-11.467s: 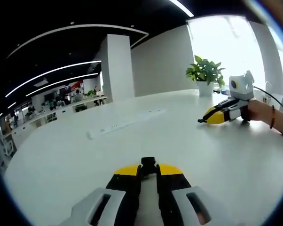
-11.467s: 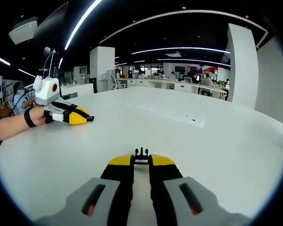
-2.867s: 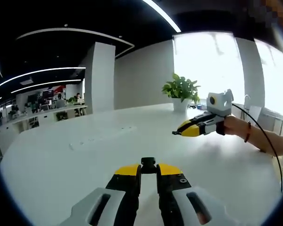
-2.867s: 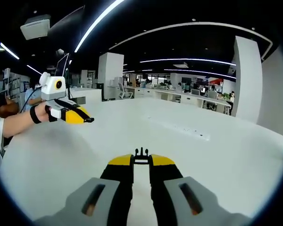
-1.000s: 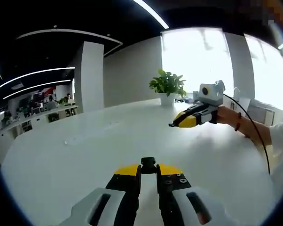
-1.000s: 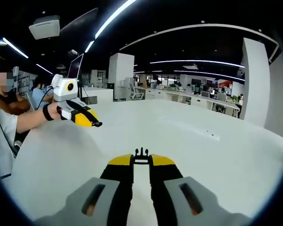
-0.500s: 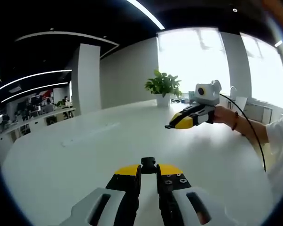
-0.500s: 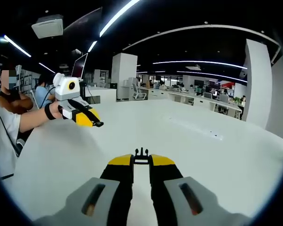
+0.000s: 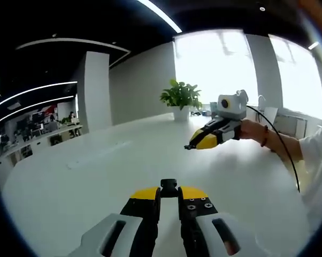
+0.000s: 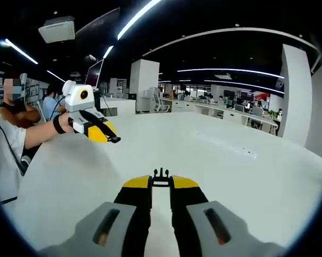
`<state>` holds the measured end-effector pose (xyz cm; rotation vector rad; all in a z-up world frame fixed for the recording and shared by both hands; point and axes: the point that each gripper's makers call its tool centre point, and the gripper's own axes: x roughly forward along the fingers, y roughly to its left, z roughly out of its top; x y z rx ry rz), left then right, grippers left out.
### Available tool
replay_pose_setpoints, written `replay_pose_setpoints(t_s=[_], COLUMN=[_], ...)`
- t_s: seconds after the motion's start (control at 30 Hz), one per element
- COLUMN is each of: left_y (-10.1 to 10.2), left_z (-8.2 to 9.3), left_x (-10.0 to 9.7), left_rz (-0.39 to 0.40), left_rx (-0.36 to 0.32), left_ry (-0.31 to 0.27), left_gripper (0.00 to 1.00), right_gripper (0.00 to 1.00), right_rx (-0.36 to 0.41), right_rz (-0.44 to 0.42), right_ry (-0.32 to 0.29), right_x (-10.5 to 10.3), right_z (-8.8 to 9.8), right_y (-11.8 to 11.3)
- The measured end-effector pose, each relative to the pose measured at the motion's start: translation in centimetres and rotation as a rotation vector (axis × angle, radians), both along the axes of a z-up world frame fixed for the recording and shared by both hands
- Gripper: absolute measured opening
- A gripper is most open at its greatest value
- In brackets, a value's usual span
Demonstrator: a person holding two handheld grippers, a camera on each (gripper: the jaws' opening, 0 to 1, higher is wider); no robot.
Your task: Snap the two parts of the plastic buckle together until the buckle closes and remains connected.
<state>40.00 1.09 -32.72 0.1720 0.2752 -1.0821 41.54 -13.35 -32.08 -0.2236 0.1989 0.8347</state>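
With one black buckle half (image 9: 169,184) clamped at the left claw (image 9: 169,194) tips and the other half (image 10: 160,174) in the right claw (image 10: 160,183), both above the white counter (image 9: 97,171), the halves should be aligned nose-to-nose before being pressed together.

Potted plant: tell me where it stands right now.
In the left gripper view the potted plant stands at the white table's far edge by the bright window, just left of the right gripper.

Each claw (image 9: 169,194) has yellow-tipped black jaws on grey bodies; the person wears a white sleeve (image 9: 317,152).
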Motion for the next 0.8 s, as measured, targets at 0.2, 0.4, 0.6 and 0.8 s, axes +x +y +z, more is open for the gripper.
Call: replay_pose_setpoints(t_s=[0.2, 0.4, 0.6, 0.8], left_y=[-0.06, 0.08, 0.0, 0.19], left_z=[-0.22, -0.24, -0.28, -0.59], left_x=[-0.12, -0.22, -0.27, -0.07], left_rz=[-0.002, -0.003, -0.004, -0.002], left_rx=[-0.015, -0.021, -0.027, -0.019], left_ry=[0.004, 0.002, 0.002, 0.007], left_gripper=[0.12, 0.12, 0.12, 0.12], right_gripper=[0.11, 0.11, 0.11, 0.11], right_rx=[0.027, 0.016, 0.01, 0.005], right_rz=[0.012, 0.027, 0.036, 0.041], right_ry=[0.007, 0.001, -0.005, -0.014], right_x=[0.07, -0.21, -0.16, -0.34], right_z=[-0.35, -0.36, -0.38, -0.25], right_y=[0.3, 0.76, 0.89, 1.07])
